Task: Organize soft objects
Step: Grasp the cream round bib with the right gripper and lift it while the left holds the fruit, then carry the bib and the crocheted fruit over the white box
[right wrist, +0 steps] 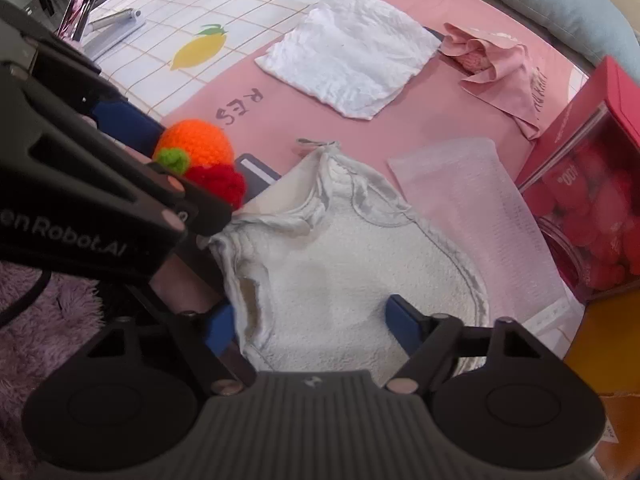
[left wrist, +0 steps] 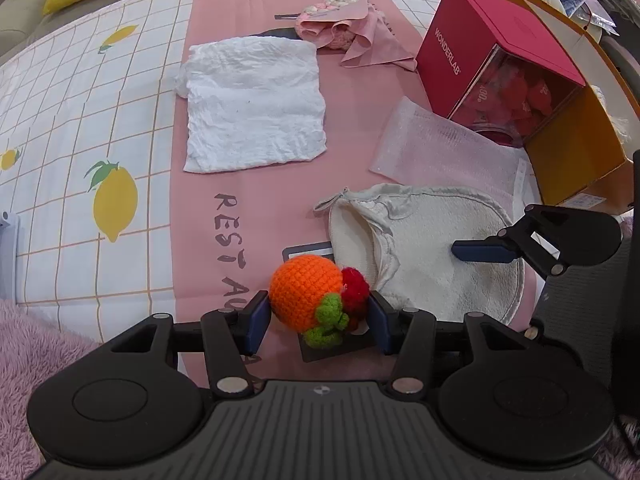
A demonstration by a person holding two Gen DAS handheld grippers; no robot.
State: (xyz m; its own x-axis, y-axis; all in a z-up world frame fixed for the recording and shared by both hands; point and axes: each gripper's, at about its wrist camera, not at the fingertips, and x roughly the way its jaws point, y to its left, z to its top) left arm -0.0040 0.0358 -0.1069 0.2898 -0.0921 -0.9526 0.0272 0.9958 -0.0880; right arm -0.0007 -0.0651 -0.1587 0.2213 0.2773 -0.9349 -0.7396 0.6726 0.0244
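Note:
My left gripper (left wrist: 318, 316) is shut on an orange crocheted toy (left wrist: 306, 290) with a red ball and green leaf, held low over the pink mat (left wrist: 348, 184). The toy also shows in the right wrist view (right wrist: 196, 142). A cream fleece pouch (left wrist: 436, 256) lies just right of it. My right gripper (right wrist: 308, 326) is open, its fingers straddling the pouch (right wrist: 344, 280) near its front edge. A white crumpled cloth (left wrist: 252, 104) lies further back, and a pink cloth bundle (left wrist: 352, 36) behind it.
A red WONDERLAB box (left wrist: 492, 64) stands at the right inside an orange paper bag (left wrist: 576, 148). A pink foam sleeve (left wrist: 436, 144) lies in front of it. A small dark card (left wrist: 308, 250) sits under the toy. A lemon-print sheet (left wrist: 80, 128) covers the left.

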